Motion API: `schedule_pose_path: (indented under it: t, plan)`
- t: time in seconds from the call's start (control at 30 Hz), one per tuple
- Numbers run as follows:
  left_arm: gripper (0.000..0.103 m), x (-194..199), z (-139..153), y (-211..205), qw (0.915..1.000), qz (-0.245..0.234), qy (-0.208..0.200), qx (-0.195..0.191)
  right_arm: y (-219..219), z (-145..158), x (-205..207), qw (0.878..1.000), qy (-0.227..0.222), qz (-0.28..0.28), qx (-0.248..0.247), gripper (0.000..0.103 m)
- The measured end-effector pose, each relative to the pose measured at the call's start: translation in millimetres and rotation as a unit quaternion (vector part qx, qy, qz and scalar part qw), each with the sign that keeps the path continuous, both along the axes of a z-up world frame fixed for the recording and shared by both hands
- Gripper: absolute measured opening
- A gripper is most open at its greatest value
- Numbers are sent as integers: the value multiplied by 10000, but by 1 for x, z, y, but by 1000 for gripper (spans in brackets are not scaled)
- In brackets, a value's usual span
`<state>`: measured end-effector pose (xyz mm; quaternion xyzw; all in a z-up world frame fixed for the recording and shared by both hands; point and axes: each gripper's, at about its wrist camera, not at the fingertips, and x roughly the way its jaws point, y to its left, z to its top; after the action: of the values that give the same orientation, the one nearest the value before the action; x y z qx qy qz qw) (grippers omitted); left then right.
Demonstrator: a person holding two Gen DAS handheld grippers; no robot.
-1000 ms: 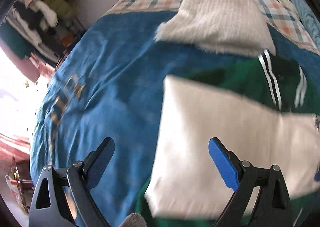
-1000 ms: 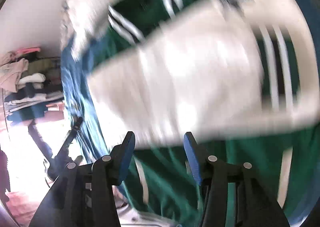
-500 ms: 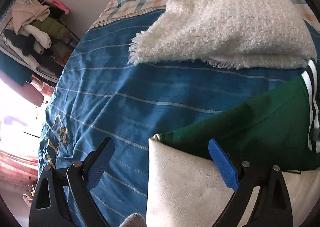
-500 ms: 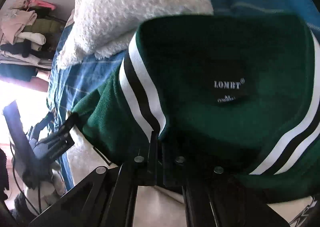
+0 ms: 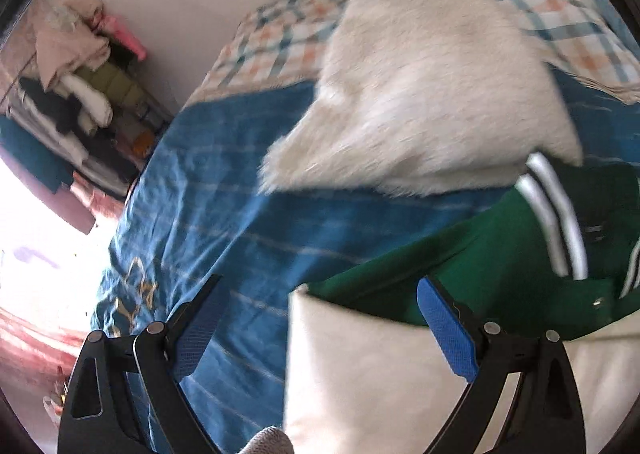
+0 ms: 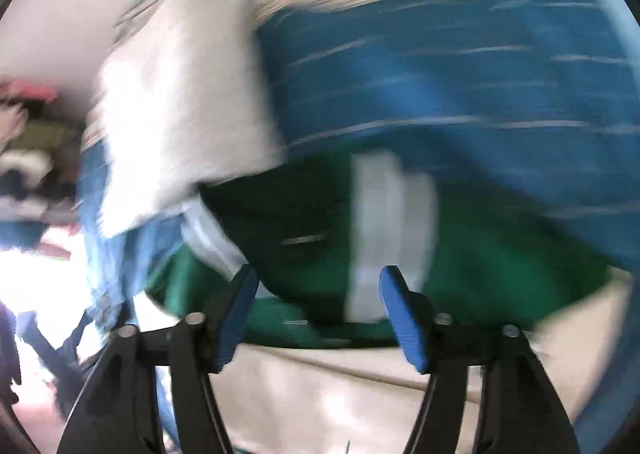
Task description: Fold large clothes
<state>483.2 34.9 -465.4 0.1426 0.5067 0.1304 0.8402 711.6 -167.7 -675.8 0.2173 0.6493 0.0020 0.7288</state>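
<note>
The green varsity jacket with cream leather-look sleeves and striped ribbed collar (image 5: 492, 266) lies on the blue striped bedspread (image 5: 240, 206), just below a fluffy cream sweater (image 5: 432, 102); it looks thick, floppy and fairly heavy, best pinched at the collar or hem corners. The left tool (image 5: 320, 330) gapes empty; the right tool (image 6: 318, 314) is opening, nothing pinched
</note>
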Motion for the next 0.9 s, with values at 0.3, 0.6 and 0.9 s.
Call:
schedule_pose_path:
  t: [0.3, 0.6, 0.9]
  plan:
    - [96, 28, -81, -78, 9932, -485, 414, 969, 12, -75, -24, 9952, 865, -453, 67, 67]
    - [96, 29, -76, -68, 9945, -487, 393, 841, 20, -77, -26, 9905, 675, -973, -692, 15]
    - [96, 16, -33, -59, 9977, -428, 162, 492, -27, -49, -47, 9919, 524, -619, 980, 50]
